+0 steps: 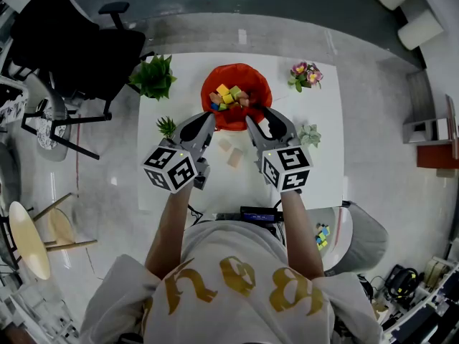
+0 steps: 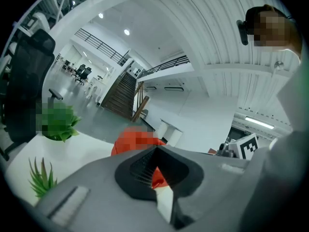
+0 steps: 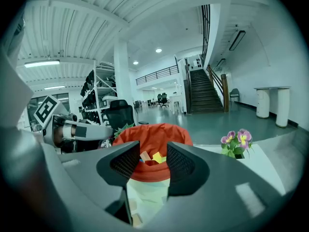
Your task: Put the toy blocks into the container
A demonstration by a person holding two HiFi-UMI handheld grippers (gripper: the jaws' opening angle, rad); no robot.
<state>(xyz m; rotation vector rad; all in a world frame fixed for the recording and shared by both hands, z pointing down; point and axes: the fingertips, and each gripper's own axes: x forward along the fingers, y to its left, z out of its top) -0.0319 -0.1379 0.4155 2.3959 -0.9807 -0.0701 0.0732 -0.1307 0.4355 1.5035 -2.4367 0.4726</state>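
Observation:
A red container (image 1: 247, 74) stands at the back middle of the white table (image 1: 323, 106), with several coloured blocks (image 1: 228, 96) inside it. Two pale wooden blocks (image 1: 225, 145) (image 1: 235, 158) lie on the table just in front of it, between the two grippers. My left gripper (image 1: 210, 117) points at the container's left front, its jaws together with nothing held. My right gripper (image 1: 258, 113) is at the right front, open and empty. The right gripper view looks between the jaws (image 3: 152, 153) at the container (image 3: 154, 137) and its blocks (image 3: 153, 157).
A leafy plant (image 1: 153, 77) and a small plant (image 1: 166, 126) stand left of the container. Flowers (image 1: 305, 74) and a succulent (image 1: 310, 135) stand to its right. A dark device (image 1: 259, 213) lies at the table's front edge. An office chair (image 1: 72, 41) is beyond the table's left.

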